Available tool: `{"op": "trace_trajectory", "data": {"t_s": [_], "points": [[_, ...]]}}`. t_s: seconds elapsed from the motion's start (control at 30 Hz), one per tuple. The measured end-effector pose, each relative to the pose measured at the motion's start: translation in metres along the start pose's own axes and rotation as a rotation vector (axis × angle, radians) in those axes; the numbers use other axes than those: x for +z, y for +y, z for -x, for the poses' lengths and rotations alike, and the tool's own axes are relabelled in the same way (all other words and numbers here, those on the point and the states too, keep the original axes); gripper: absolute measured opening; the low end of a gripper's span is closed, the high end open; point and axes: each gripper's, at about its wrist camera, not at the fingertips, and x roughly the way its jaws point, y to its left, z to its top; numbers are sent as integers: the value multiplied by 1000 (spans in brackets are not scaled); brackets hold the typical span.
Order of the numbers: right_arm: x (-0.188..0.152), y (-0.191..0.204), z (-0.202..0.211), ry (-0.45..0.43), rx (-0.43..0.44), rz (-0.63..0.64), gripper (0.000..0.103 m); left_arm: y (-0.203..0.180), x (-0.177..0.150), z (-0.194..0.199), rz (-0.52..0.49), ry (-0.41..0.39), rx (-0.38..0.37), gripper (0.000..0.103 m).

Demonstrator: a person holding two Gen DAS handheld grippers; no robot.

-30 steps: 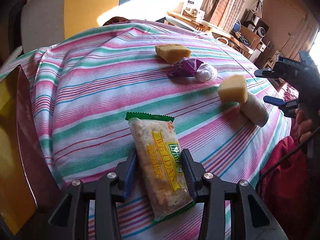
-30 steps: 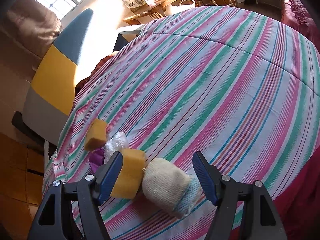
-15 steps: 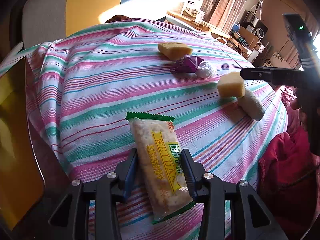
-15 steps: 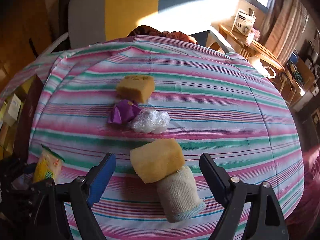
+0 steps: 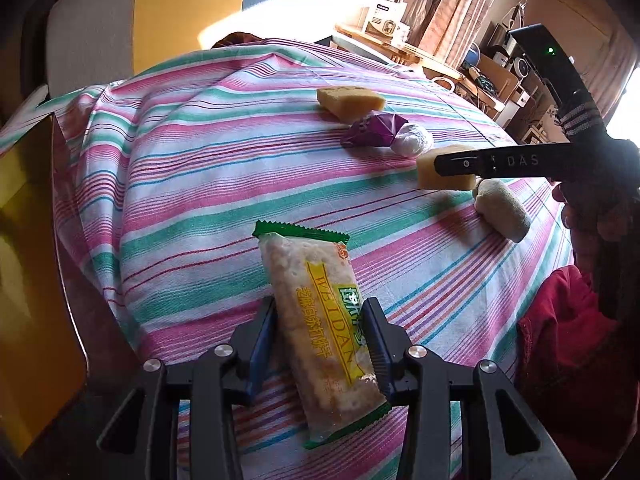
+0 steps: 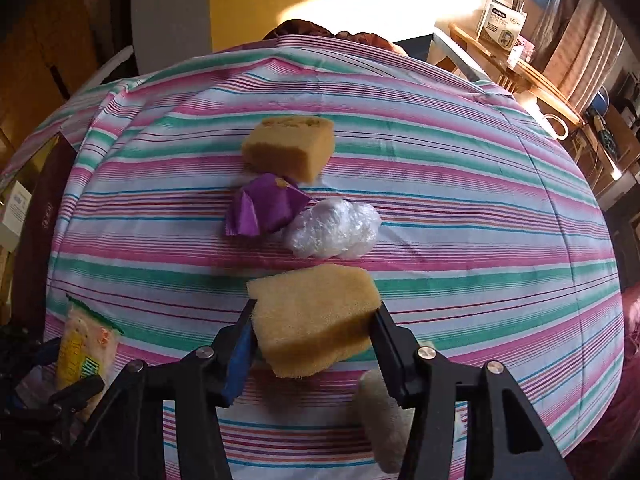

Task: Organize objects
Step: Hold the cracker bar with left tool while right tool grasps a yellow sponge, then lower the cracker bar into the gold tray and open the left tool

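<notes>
My left gripper is shut on a green and yellow cracker packet and holds it over the near edge of the striped cloth; the packet also shows in the right wrist view. My right gripper is closed around a yellow sponge, its fingers touching both sides; this sponge also shows in the left wrist view. A rolled beige cloth lies just below it. Further off lie a second yellow sponge, a purple wrapper and a ball of clear plastic.
A yellow and grey chair back stands behind the table. A wooden shelf with boxes is at the back right. A dark red box edge sits at the left of the table. Red fabric lies at the right.
My right gripper swung round to face the sponge, moved in and closed its fingers onto it. My left gripper kept holding the cracker packet in about the same place.
</notes>
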Motion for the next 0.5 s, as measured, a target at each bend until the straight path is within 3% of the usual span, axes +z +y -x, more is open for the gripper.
{"op": "trace_trajectory", "data": {"t_s": [0.13,0.5], "points": [[-6,9,-5,-10,-29,-47,55,0,-1,0,2,-7,2,45],[-8,2,-10,9,-5,-78,56,-1,-2,0,0,-19,14,45]]}}
